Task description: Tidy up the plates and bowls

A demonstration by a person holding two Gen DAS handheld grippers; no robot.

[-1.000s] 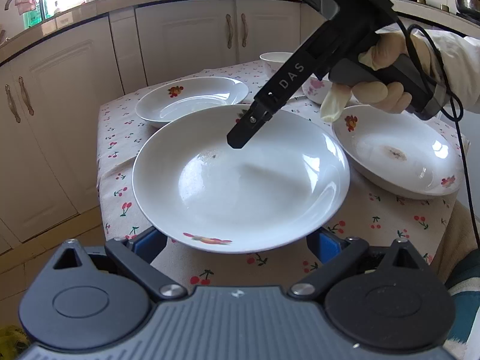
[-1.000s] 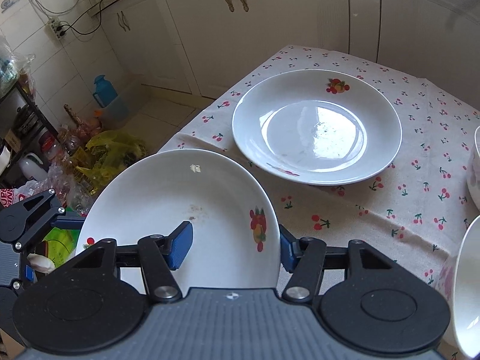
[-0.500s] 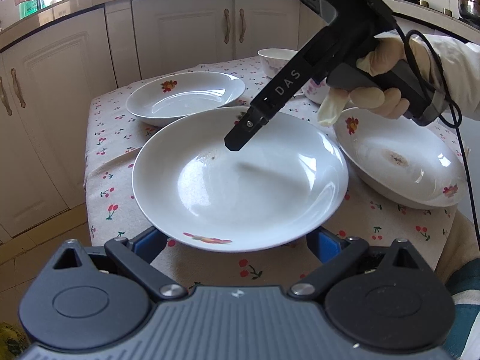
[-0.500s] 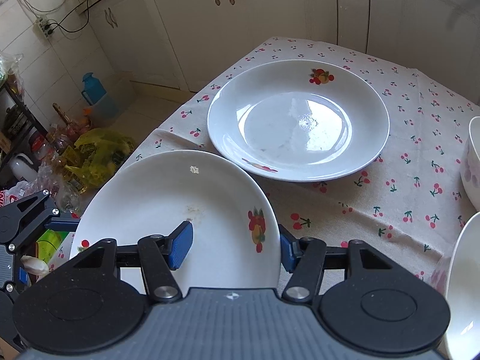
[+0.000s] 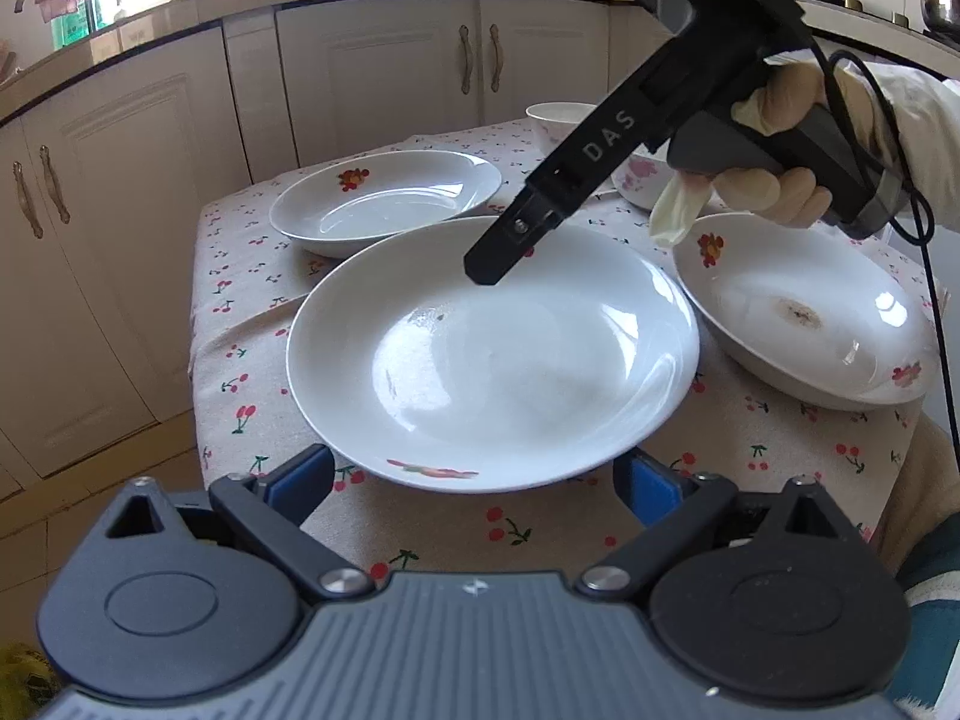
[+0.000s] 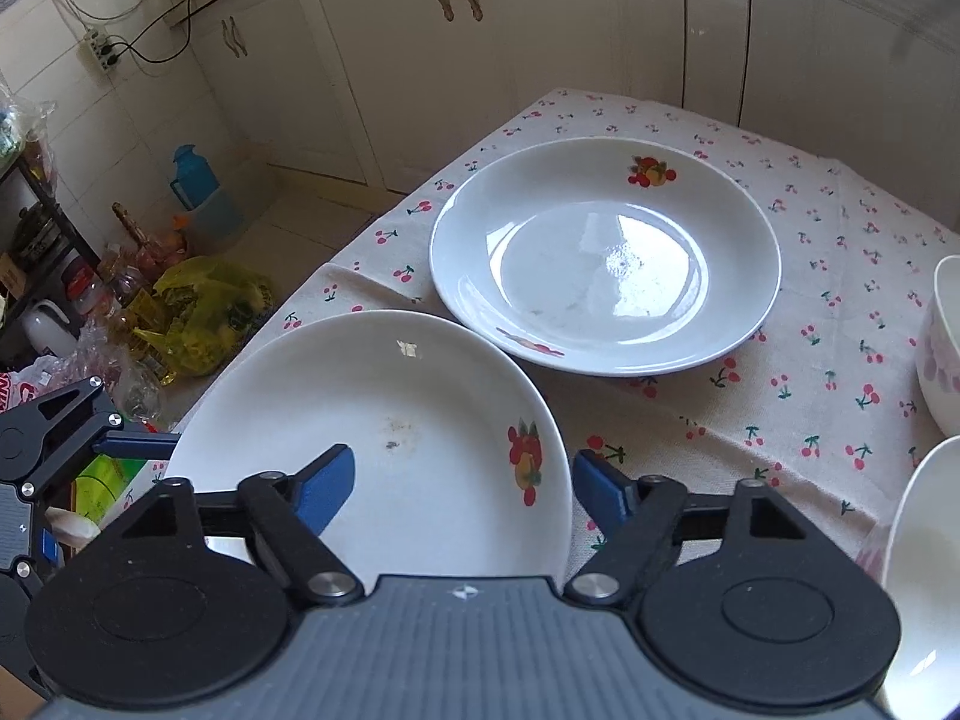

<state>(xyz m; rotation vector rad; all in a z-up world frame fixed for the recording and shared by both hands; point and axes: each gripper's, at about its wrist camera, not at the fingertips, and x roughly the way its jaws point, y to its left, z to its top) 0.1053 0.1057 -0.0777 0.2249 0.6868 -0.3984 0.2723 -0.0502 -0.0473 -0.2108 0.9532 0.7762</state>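
The right gripper [image 6: 462, 483] is letting go — its jaws are opening around the near plate's [image 6: 384, 420] rim, the plate resting at the bench [image 6: 798, 372] edge. Better to lift clear before reaching elsewhere. The left gripper [image 5: 474, 480] stands spread wide, empty, just short of that plate.

Our left gripper [image 5: 474, 483] wide apart before the near plate [image 5: 492, 354], our right gripper [image 5: 483, 267] opening above its rim, two plates [image 5: 384, 198] beyond on cherry-print tablecloth [image 5: 240, 324].

A black gripper [image 5: 501, 264] marked "DAS" with blue pads [image 6: 324, 483], a black cable, pale glove [image 5: 774, 192] and white sleeve [image 5: 912, 114] are being shown.
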